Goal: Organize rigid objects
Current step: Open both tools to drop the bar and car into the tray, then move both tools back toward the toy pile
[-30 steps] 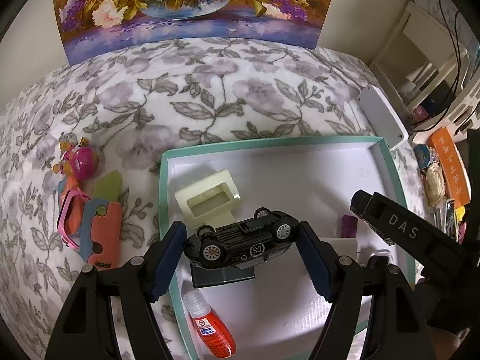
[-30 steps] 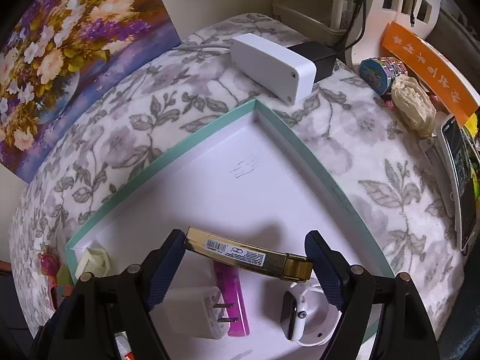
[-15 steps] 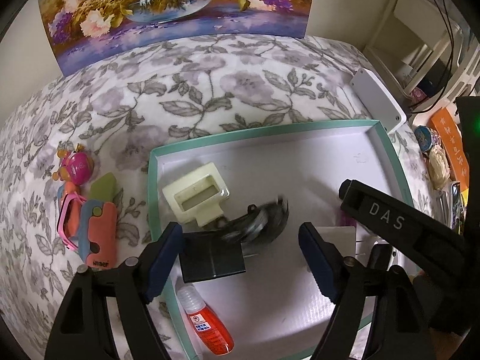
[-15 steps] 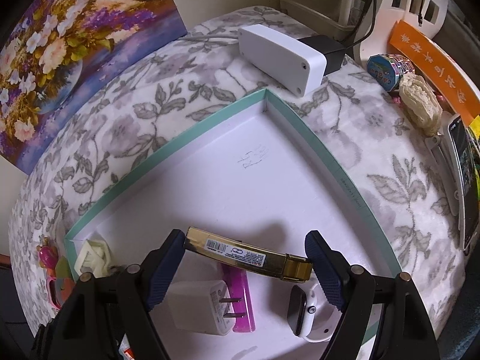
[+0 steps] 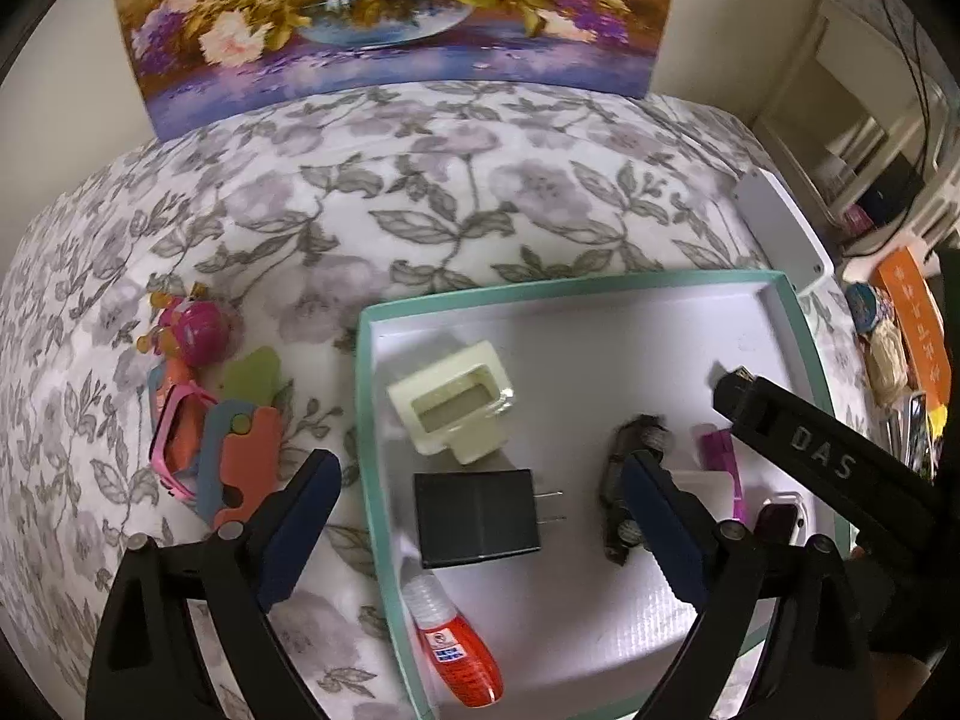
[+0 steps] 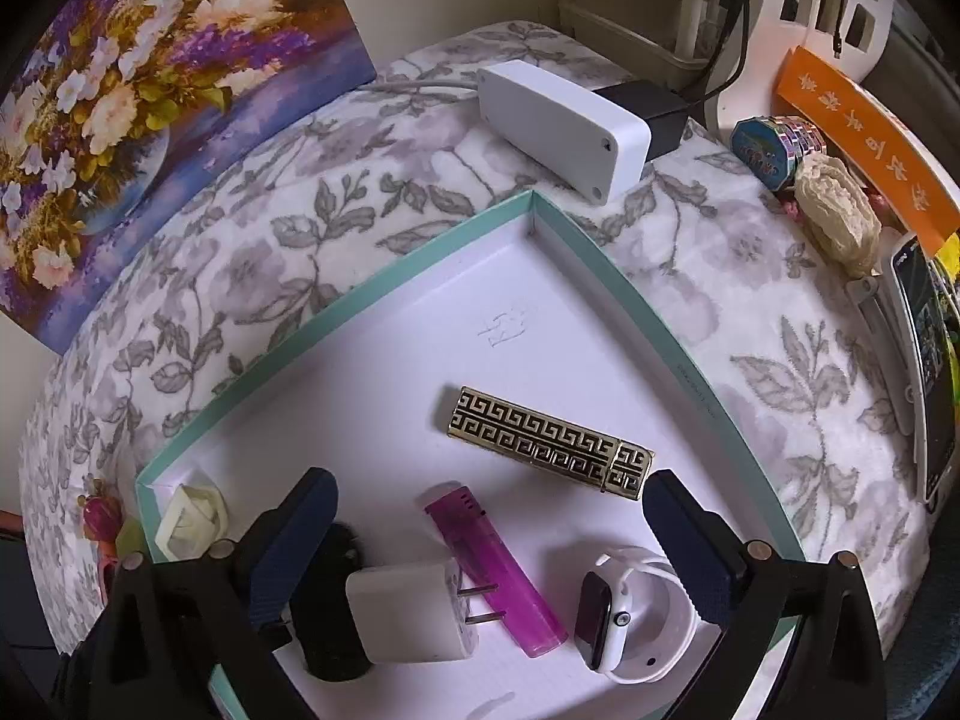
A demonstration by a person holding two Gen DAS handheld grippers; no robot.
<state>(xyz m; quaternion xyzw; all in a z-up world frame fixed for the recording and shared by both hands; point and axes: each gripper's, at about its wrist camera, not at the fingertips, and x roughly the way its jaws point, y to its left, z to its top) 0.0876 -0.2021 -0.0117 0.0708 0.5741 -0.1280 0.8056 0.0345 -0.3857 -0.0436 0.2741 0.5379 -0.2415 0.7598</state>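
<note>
So the teal-rimmed tray point(image 5: 367, 420) sits on the flowery bedspread point(image 5: 420, 192) and it's got most of the stuff in it. On the left side there's a cream plastic holder point(image 5: 451, 405), a black plug adapter point(image 5: 477, 517) just below it with its prongs pointing right, and a red glue bottle point(image 5: 459, 648) down by the near-left edge. The black toy car point(image 5: 624, 480) is lying on the tray floor, a bit blurry, partly behind the right finger of the left tongs point(image 5: 480, 531). Those tongs are spread wide with nothing between them, one finger over the bedspread and one over the tray.

From the right wrist camera, the gold patterned lighter case point(image 6: 549, 443) lies flat in the middle of the tray, touching nothing. Nearer in are a purple lighter point(image 6: 495, 570), a white plug adapter point(image 6: 414, 612) right beside it, and a white smartwatch point(image 6: 630, 618). The right tongs point(image 6: 489, 537) are also spread open and empty, hovering over those.

Outside the tray, off to its left, there's a pink toy point(image 5: 195, 327) and an orange-and-blue thing point(image 5: 240, 462) on the bedspread. A white box point(image 6: 561, 129) sits beyond the tray's far corner, and a flower painting point(image 5: 384, 18) leans against the wall.
</note>
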